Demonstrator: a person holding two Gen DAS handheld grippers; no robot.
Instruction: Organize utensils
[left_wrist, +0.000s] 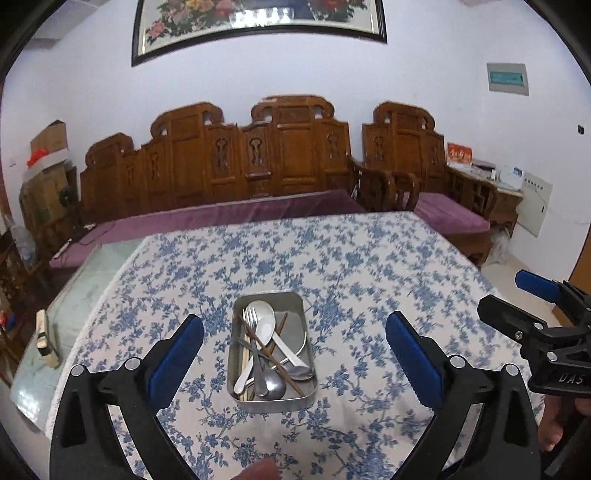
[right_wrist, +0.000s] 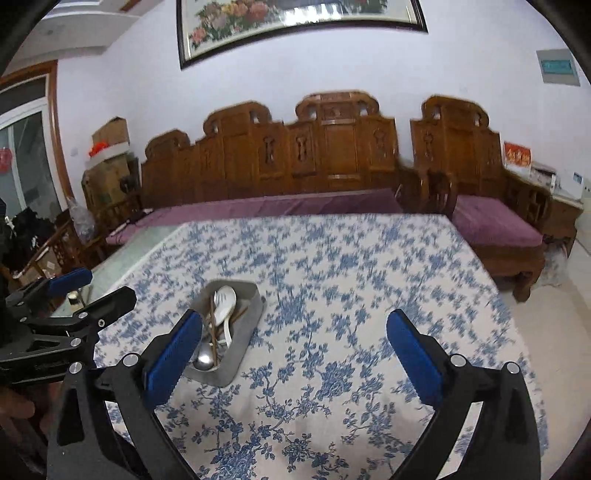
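The left gripper is hovering above the near part of the worktop with its blue-padded fingers spread wide apart, released and holding nothing. Between those fingers, in the left wrist view, a metal tray is sitting on the blue floral cloth, carrying the utensils in a crossed heap: a white spoon, a fork, dark chopsticks and steel spoons. Farther right, the right gripper is hanging over bare cloth, likewise released with nothing between its fingers; in its view the tray is lying just beside its left finger. Beyond the worktop, a carved wooden sofa with purple cushions is standing against the wall.
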